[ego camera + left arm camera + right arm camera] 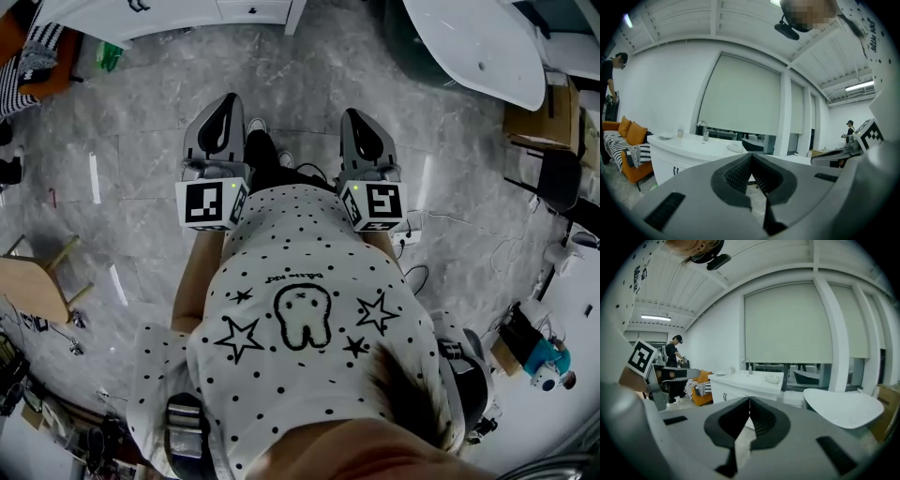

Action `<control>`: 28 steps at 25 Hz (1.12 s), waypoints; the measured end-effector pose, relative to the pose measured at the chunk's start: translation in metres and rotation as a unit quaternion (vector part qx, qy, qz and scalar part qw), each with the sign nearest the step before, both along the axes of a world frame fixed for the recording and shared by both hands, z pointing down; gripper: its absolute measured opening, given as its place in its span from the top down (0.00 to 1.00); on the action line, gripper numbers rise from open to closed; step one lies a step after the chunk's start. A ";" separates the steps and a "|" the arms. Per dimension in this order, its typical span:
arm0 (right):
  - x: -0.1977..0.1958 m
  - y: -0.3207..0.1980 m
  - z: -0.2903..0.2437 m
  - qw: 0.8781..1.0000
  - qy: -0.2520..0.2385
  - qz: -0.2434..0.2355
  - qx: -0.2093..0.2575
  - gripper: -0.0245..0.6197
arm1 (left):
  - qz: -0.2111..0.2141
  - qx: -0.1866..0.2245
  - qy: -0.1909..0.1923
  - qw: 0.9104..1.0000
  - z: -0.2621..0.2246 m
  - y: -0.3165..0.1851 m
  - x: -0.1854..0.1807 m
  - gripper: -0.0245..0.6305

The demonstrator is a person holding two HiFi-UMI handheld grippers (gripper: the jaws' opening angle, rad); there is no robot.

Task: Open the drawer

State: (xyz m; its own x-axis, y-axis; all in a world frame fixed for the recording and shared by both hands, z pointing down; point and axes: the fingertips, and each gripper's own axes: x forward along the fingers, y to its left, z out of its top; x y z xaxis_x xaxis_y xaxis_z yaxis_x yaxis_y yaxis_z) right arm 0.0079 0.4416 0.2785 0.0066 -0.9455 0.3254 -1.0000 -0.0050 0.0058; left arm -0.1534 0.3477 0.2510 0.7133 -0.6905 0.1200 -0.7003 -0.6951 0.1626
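Observation:
A white cabinet with small dark handles stands at the far edge of the head view; one drawer front shows there. In the gripper views it is a white counter with a faucet and dark handles on its front. My left gripper and right gripper are held side by side at waist height, well short of the cabinet. Both are shut with nothing between the pads, which meet in the left gripper view and the right gripper view.
Grey marble floor lies between me and the cabinet. A white oval table stands to the right, with boxes and a chair beyond. An orange sofa and a wooden stool are on the left. A person stands at the left, another far right.

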 end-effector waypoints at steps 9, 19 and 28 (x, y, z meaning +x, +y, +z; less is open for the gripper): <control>-0.004 -0.061 -0.006 1.000 -0.003 0.019 0.005 0.94 | 0.013 -0.003 -0.004 1.000 -0.004 -0.061 -0.004 0.96; -0.016 -0.106 0.001 0.999 -0.004 0.034 0.007 0.94 | 0.027 -0.008 0.000 1.000 0.004 -0.107 -0.015 0.96; -0.019 -0.122 0.009 0.999 -0.006 0.034 -0.007 0.94 | 0.025 -0.017 -0.006 1.000 0.009 -0.126 -0.019 0.96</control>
